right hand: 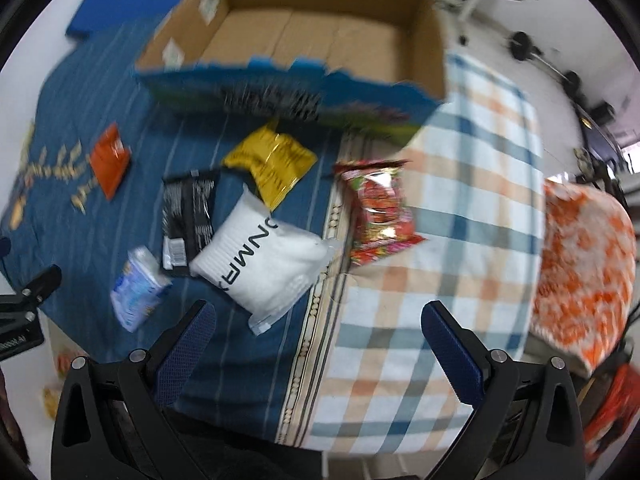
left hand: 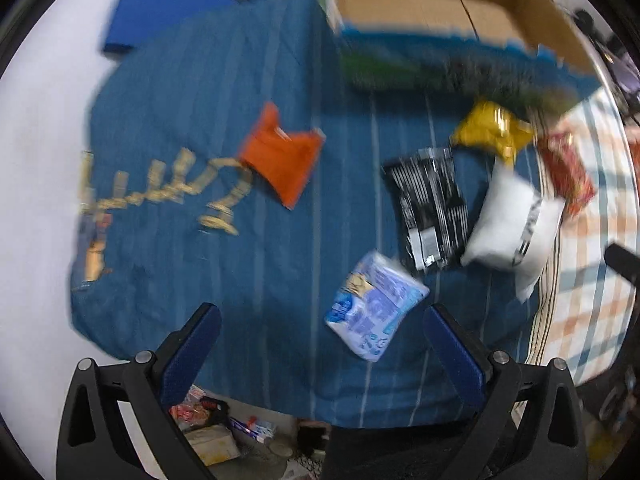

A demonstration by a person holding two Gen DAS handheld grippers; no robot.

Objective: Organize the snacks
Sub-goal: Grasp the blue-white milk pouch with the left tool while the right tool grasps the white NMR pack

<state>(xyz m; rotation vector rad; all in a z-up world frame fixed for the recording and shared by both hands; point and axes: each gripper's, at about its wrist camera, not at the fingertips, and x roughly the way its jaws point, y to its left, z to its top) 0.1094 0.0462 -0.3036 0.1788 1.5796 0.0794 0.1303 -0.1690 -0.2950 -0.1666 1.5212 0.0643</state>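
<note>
Several snack packs lie on a blue striped cloth [left hand: 200,112]. An orange pack [left hand: 282,160] [right hand: 110,160] sits alone at the left. A light blue pack [left hand: 374,306] [right hand: 136,290], a black pack [left hand: 430,208] [right hand: 188,216], a white pack [left hand: 512,224] [right hand: 266,256] and a yellow pack [left hand: 490,128] [right hand: 272,160] cluster together. A red pack [right hand: 380,210] [left hand: 566,168] lies on the checked cloth. An open cardboard box [right hand: 320,36] [left hand: 440,12] stands behind them. My left gripper [left hand: 322,332] is open above the light blue pack. My right gripper [right hand: 318,330] is open, holding nothing.
A checked cloth [right hand: 472,200] covers the right side. An orange and white patterned cloth [right hand: 584,264] lies at far right. A blue board [left hand: 160,12] rests at the back left. Small items [left hand: 224,428] lie on the floor below the near edge.
</note>
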